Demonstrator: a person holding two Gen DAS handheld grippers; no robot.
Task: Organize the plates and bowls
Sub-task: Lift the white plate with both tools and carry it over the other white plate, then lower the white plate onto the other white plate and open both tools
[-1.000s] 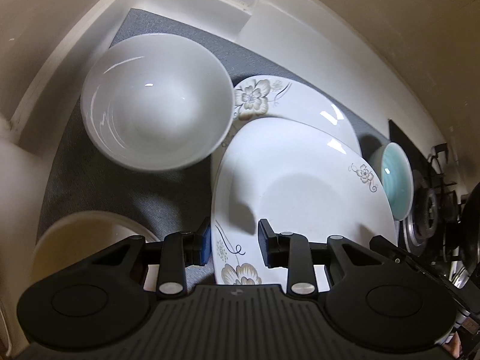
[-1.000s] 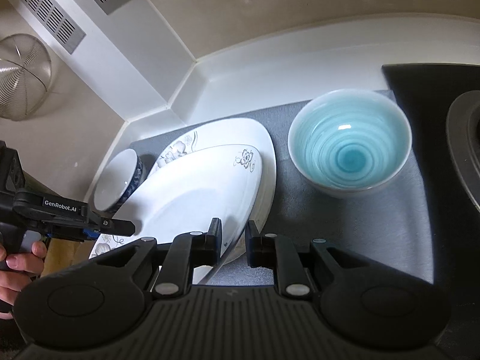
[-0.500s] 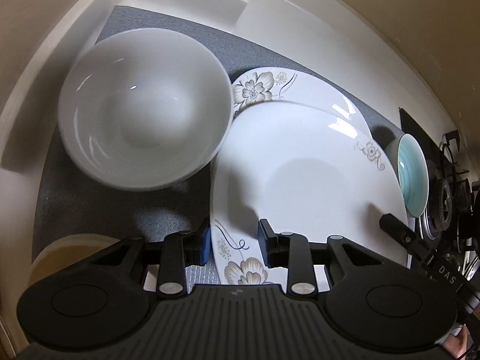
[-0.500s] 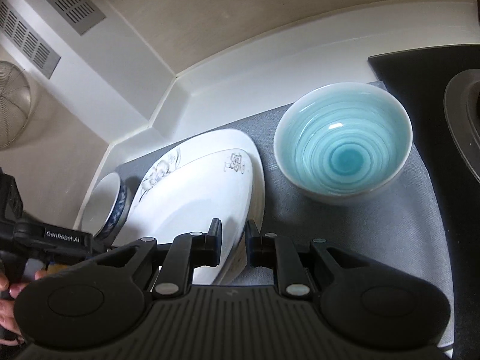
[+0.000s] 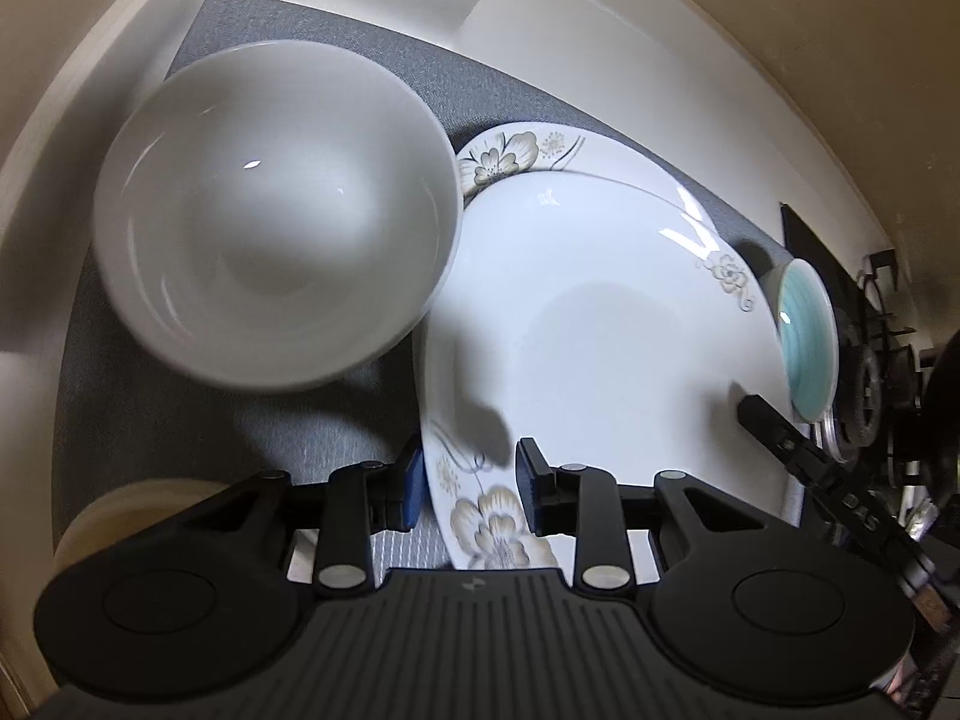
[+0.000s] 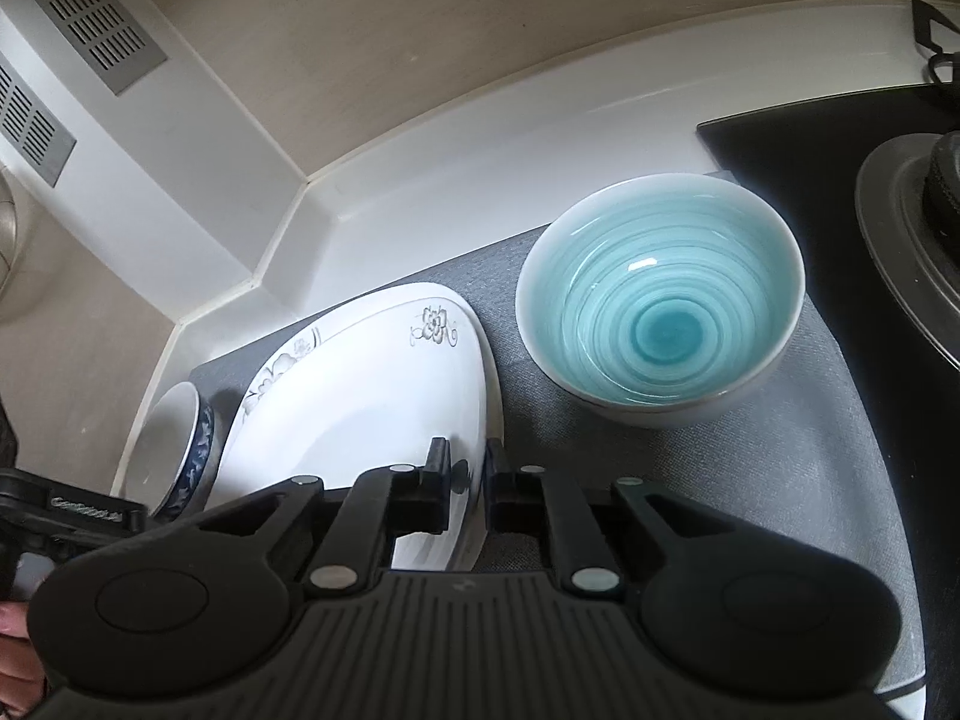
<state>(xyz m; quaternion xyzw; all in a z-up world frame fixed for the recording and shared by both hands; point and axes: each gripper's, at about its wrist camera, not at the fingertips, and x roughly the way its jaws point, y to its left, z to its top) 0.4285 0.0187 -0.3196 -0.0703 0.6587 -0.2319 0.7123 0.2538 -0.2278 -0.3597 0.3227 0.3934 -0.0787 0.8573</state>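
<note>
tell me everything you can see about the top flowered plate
The top plate is glossy white, ceramic-looking, with beige flowers and dark vine lines at its rim. It lies over a matching plate on the grey mat, beside the white bowl. The left gripper straddles its near rim; the right gripper straddles the opposite edge. It looks empty and clean.

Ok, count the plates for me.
2. The top plate overlaps the lower plate, which lies on the mat. More could be hidden underneath.
</note>
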